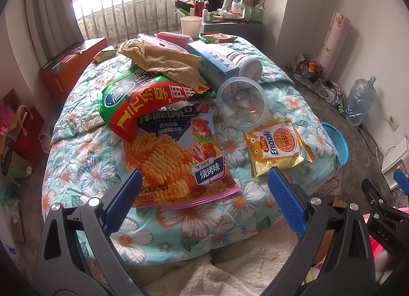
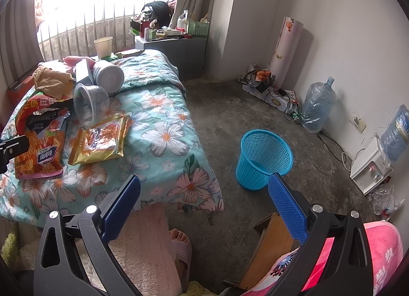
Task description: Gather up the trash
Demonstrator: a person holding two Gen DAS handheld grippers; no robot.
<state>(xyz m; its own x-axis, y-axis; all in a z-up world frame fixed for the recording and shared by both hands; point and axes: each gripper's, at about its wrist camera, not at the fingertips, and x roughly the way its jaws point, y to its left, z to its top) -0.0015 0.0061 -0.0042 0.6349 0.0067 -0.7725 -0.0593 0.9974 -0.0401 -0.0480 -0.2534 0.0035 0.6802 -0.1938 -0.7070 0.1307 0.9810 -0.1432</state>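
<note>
Both tongs gape empty. The left tongs (image 1: 204,198) hover over the bed (image 1: 179,232), with the chip bag (image 1: 179,163) at 12 o'clock and the yellow packet (image 1: 276,147) at 1 o'clock. The right tongs (image 2: 204,201) face the floor, with the blue bin (image 2: 263,159) at 1 o'clock.

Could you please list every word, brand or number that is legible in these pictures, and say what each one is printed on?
"Enaak" and "GEMEZ": yellow snack packet.
"烧烤味", "直击味蕾", "72克": orange crisps bag.
"DAS": black body of the right tool, seen from the left wrist.
Large yellow characters on the red-green bag: upside down, not reliably readable.
Blue carton, white tub, water bottle label: too small or blurred.
</note>
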